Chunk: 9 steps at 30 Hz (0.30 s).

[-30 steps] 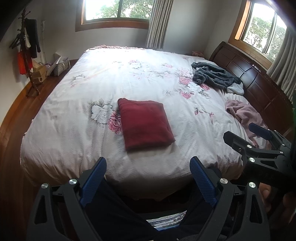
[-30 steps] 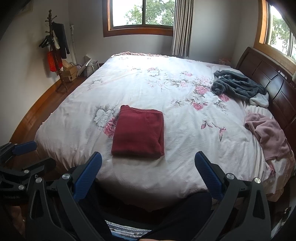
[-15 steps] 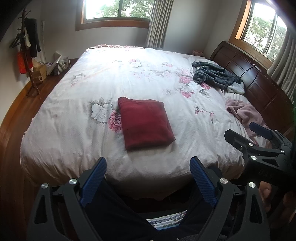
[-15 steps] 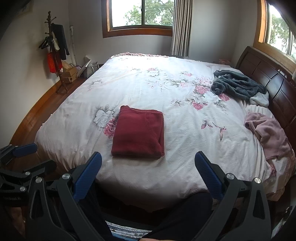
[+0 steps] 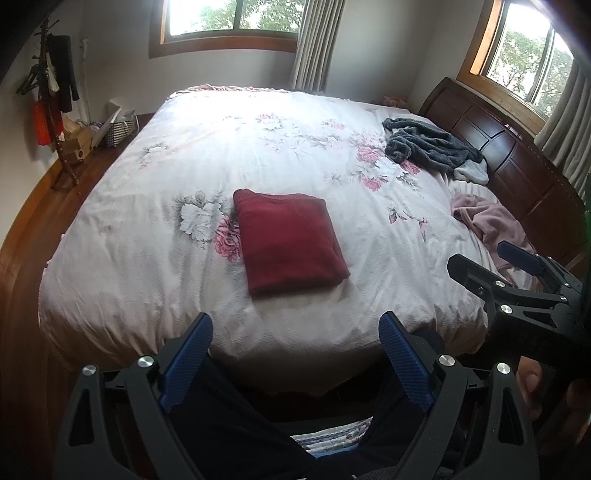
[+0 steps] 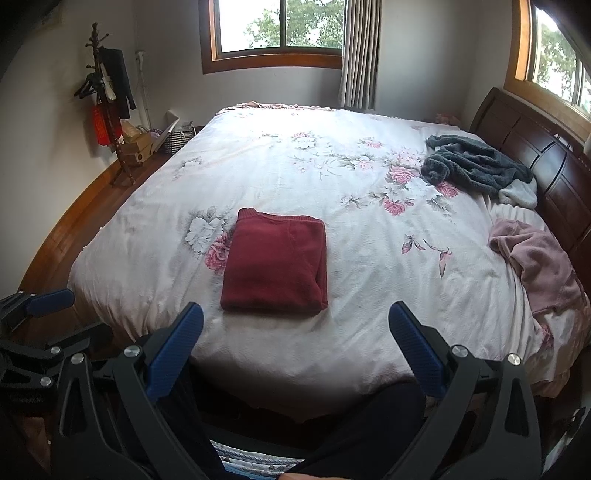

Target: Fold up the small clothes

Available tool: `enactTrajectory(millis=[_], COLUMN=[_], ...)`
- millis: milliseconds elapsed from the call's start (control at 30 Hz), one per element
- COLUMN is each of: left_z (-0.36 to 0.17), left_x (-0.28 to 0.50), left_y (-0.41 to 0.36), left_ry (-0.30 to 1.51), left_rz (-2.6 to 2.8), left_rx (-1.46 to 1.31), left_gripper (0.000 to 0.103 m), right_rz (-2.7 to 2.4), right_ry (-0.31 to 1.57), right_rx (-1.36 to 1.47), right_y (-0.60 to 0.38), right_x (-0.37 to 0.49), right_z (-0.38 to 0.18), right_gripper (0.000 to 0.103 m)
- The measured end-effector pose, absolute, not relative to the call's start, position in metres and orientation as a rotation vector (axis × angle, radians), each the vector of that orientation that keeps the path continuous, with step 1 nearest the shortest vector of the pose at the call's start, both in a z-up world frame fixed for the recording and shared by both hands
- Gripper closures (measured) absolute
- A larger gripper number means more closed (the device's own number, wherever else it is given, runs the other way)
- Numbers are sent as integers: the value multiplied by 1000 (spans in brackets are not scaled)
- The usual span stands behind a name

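Both tongs, left (image 5: 295,350) and right (image 6: 295,334), gape empty short of the bed (image 6: 280,170); nothing has shifted lately. Red garment (image 6: 275,266) looks folded; grey (image 6: 472,166) and pink (image 6: 539,262) ones remain.

- Left wrist view: positioned off the near edge of the bed (image 5: 140,295), low, facing across it towards the far window (image 5: 232,18); headboard (image 5: 517,162) to the right.
- Right wrist view: alongside, same heading.
- Shared: folded red garment (image 5: 288,240) (image 6: 277,266), floral cover, coat stand (image 6: 107,99); each view catches the other gripper at its edge.
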<state>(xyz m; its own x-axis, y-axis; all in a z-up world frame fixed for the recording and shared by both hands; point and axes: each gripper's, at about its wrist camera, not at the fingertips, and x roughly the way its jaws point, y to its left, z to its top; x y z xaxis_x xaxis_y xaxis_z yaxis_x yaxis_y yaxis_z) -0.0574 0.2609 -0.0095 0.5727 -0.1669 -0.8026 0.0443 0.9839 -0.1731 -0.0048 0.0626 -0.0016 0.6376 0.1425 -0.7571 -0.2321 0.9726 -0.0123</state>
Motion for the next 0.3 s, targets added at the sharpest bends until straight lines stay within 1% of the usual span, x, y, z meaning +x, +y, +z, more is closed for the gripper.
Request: enactTrajectory(millis=[300], left_z=[-10], left_x=[-56], left_y=[261], left_ry=[956], left_rz=[-127], left_rx=[-138], left_gripper=[11], right_rz=[202], right_ry=[860], right_rx=[-97], right_y=[59], right_x=[-5], right_z=[-7], right_gripper=[3])
